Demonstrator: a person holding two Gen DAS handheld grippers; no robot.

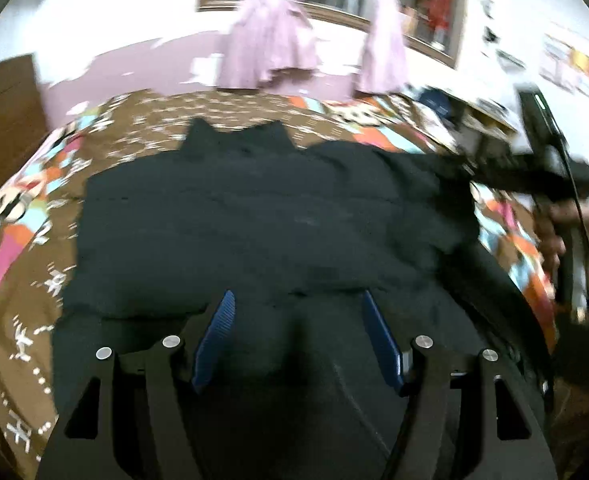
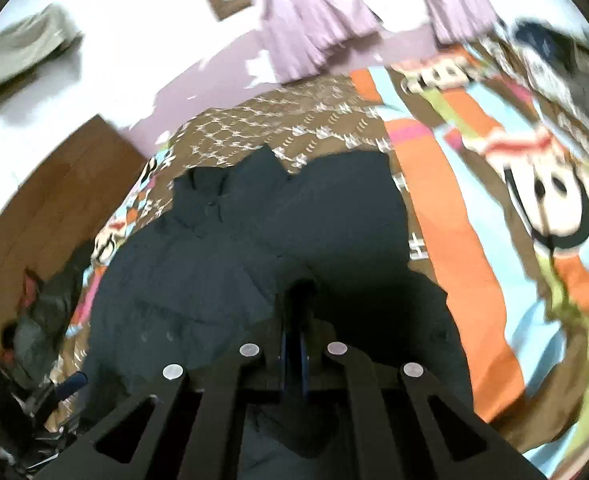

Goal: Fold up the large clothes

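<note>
Black linkage arms w/ silver rivets, ribbed blue fingers [image 1: 218,336], black cable

Bed [image 1: 26,280]: brown cartoon-print bedsheet [image 2: 474,240] with orange, blue and pink patches. On it, before me: one dark garment [image 1: 254,220], spread flat, collar at the far side.

No text, label, brand or number can be read in either view. The bedspread [image 2: 474,216] ahead of and to the right of the right gripper's jaws carries only cartoon faces and small white marks, none of which form letters. The coloured sheets on the wall [image 1: 578,68], far ahead and to the right of the left gripper's jaws, are too blurred to tell whether they bear writing.
</note>
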